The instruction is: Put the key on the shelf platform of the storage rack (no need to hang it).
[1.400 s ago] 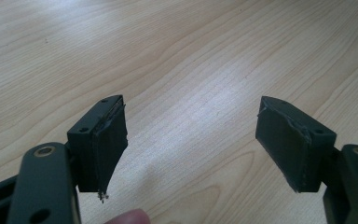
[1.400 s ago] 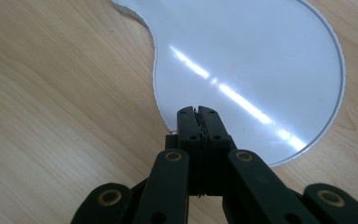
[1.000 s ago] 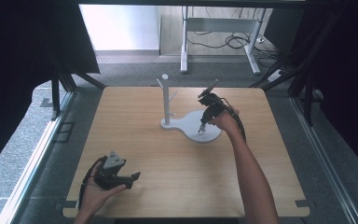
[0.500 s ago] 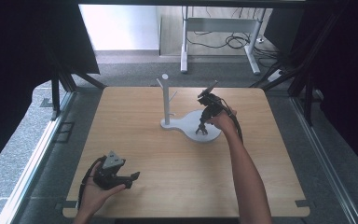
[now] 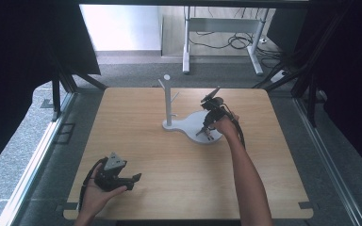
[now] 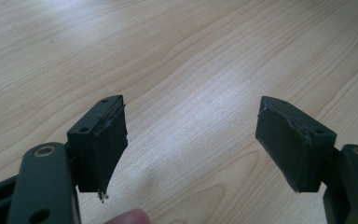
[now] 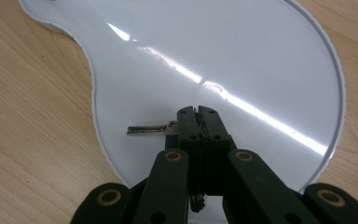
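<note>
Key [image 7: 150, 129] lies over the glossy white tray [image 7: 261, 56] of the peg stand, its head pinched between the closed jaws of the right gripper [image 7: 198, 112], its thin metal blade sticking out sideways; so slim a hold could let it swivel or slip onto the slick plastic. Left gripper [image 6: 191, 135] rests wide open and empty above the grained wooden table [image 6: 191, 46]

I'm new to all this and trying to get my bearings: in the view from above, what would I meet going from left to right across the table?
Left gripper held in a hand, wide open → white stand's upright post → its flat white base → right gripper, closed on a key.
</note>
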Demonstrator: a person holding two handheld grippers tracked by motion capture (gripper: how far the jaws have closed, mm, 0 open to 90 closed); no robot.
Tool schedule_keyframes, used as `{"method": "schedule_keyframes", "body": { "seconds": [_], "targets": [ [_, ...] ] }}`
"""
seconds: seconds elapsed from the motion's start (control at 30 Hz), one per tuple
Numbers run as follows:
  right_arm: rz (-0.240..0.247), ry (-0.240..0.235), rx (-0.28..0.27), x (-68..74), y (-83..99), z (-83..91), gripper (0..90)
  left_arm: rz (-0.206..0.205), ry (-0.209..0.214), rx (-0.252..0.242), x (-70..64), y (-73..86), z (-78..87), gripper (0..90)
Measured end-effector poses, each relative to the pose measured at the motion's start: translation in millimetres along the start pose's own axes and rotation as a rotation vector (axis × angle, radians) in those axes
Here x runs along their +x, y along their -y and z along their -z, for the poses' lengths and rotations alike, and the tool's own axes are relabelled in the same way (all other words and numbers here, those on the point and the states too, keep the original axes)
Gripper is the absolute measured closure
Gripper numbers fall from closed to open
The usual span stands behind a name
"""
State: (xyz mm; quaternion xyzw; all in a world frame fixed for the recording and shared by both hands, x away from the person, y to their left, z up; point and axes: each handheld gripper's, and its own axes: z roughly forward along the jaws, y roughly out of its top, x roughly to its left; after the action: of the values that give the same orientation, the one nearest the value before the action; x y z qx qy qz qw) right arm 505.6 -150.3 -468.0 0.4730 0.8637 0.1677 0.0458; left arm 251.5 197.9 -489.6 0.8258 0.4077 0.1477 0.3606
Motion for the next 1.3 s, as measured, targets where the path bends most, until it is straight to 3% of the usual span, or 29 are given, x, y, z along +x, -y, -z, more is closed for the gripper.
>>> {"method": "schedule_keyframes", "body": {
  "seconds": [0.3,0.8,1.0,1.1,1.23,1.3],
  "targets": [
    [0.004,0.018,-0.017,0.7,-0.1,-3.8,88.2,0.0,-0.001,0.0,0.2,0.0,0.8,25.0],
    [0.029,0.048,0.002,5.9,-3.2,-14.1,87.1,-0.001,0.002,0.006,0.4,0.1,0.7,24.8],
    [0.036,0.06,-0.007,7.1,-2.9,-10.4,75.2,0.004,0.004,0.007,2.9,0.9,2.0,24.8],
    [0.025,0.063,-0.042,4.9,-0.8,0.5,65.1,0.005,0.003,0.006,2.8,0.8,2.3,24.7],
    [0.025,0.054,-0.071,3.5,1.7,8.9,60.4,0.003,0.003,0.009,2.3,0.5,1.8,24.8],
    [0.038,0.035,-0.111,3.8,6.6,16.4,59.1,0.002,0.003,0.009,2.2,0.5,1.6,24.7]
  ]
}}
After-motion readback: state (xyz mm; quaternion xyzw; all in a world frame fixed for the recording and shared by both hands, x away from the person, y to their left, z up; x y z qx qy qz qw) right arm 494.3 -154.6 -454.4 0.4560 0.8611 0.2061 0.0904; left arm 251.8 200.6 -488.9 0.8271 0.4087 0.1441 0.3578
